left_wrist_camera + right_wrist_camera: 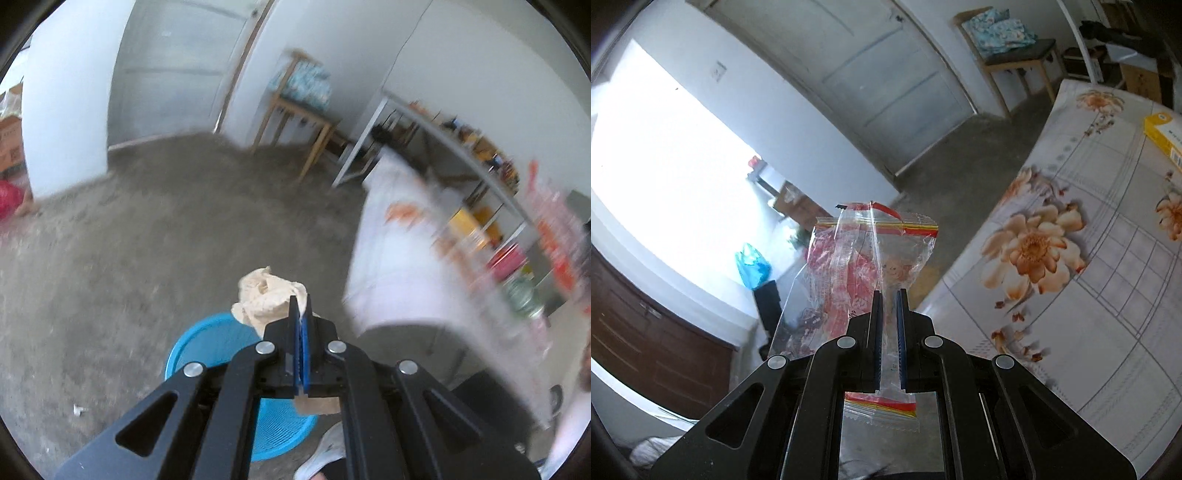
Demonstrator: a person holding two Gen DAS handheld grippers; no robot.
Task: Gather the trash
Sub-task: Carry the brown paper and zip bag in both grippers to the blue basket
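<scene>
In the left wrist view my left gripper is shut on a crumpled beige paper wad, which sticks out past the fingertips. It hangs above a round blue mesh bin standing on the grey floor. In the right wrist view my right gripper is shut on a clear plastic wrapper with red print. The wrapper stands up beyond the fingers, and its lower end shows behind the jaws. This gripper is beside the edge of a table with a flowered cloth. The bin is not in the right view.
A flowered table with blurred items fills the right of the left view. A wooden chair and a metal shelf rack stand by the far wall. A white shoe is near the bin. A yellow box lies on the table.
</scene>
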